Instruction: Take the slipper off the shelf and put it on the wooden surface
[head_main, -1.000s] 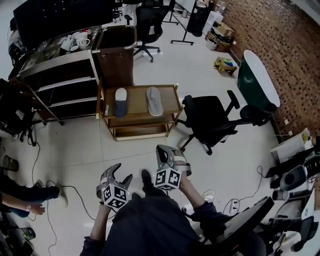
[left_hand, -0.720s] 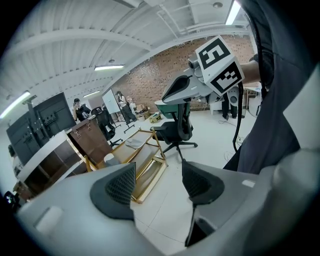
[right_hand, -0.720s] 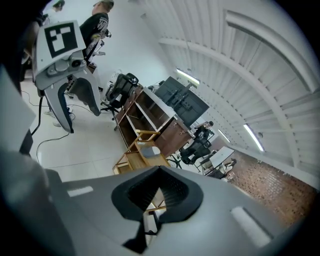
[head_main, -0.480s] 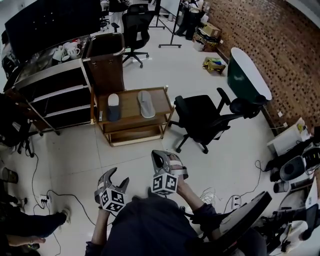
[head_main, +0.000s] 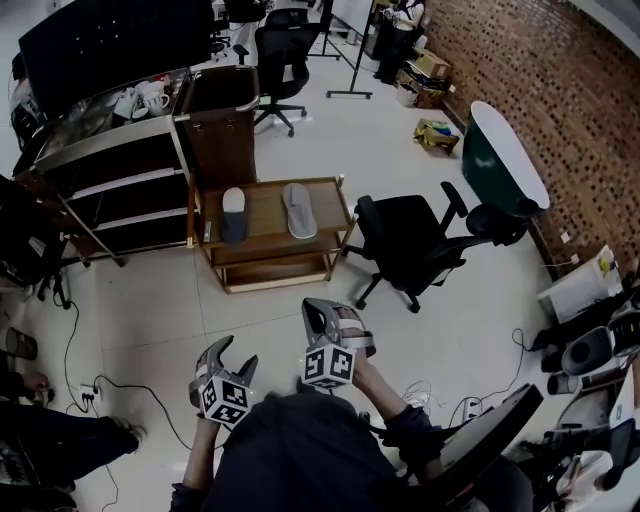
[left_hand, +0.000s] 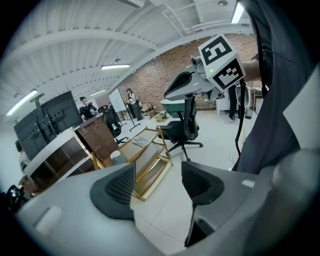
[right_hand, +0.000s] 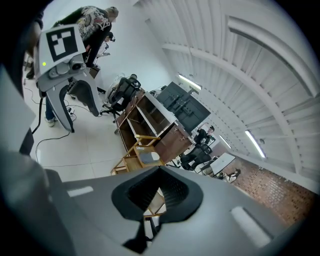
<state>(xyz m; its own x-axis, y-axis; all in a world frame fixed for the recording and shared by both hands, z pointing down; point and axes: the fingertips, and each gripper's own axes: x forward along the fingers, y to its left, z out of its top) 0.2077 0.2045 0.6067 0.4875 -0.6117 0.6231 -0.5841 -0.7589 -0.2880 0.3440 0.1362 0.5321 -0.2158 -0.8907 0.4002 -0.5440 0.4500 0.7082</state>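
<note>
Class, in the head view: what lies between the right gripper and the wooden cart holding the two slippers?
Only bare white floor, shown in the head view, lies between the right gripper and the wooden cart; the black office chair stands off to the right.

The person wears a dark blue top (head_main: 300, 455) with dark sleeves (head_main: 412, 432). The left gripper (head_main: 236, 355) and the right gripper (head_main: 333, 318) are both grey and smooth. Each one has a cube (head_main: 330, 366) with black and white squares on it. The fingers (left_hand: 75, 210) are grey with black bumpy pads (left_hand: 117, 189). A tiny green light (left_hand: 212, 71) shines by the cube.
</note>
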